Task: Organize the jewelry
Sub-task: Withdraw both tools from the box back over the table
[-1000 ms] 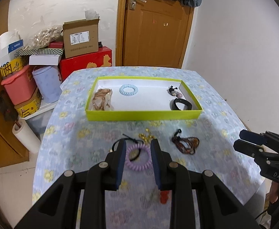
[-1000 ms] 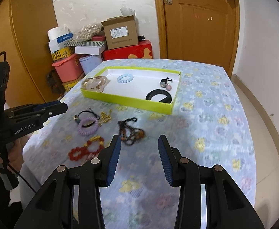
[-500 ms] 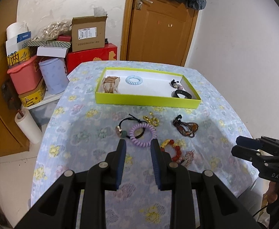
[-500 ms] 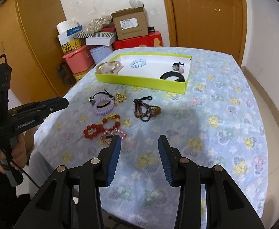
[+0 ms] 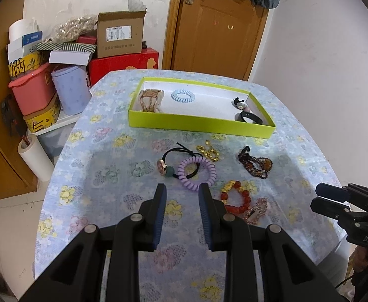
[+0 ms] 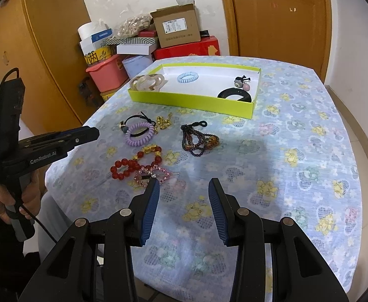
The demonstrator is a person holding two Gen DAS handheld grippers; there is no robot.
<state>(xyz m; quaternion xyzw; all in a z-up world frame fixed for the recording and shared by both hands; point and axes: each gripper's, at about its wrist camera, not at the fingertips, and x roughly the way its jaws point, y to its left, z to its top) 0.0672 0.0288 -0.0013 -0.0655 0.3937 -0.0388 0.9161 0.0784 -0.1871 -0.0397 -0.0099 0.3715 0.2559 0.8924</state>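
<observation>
1. Left claw [image 5: 181,191] released, jaws parted over bare cloth at the near edge of the bench [image 5: 103,151]; nothing between them.
2. Right claw [image 6: 184,186] likewise released, nothing gripped; left pad tip just beside the pink rhinestone clip [image 6: 153,173], contact not clear.
3. Left claw seen side-on from the right wrist view, at the bench's left edge, gripped by a hand [image 6: 10,196] at the handle.
4. Green tray [image 5: 199,123] on the far half of the bench. Inside: beige hair claw clip [image 5: 151,99] at left end, blue spiral hair tie [image 5: 183,96] centre-left, small black-and-pink charm tie [image 5: 239,103] and black bangle [image 5: 250,118] at right end.
5. Loose jewelry on the cloth, near side of the tray:
   - black hair tie with round charms [image 5: 176,162], overlapping the purple spiral hair tie [image 5: 197,173];
   - gold chain piece [image 5: 207,151] just beyond the purple tie;
   - dark beaded bracelet bundle [image 5: 255,163] to the right, apart from the rest;
   - red bead bracelet with gold beads [image 5: 235,197] nearest, touching the pink clip.
6. Purple tie just beyond the left claw's tips, not between them.
7. Background, far left: stacked boxes [image 5: 119,37], pink bin [image 5: 32,90], paper roll [image 5: 34,157] on the floor; wooden door [image 5: 214,25] behind the bench.
</observation>
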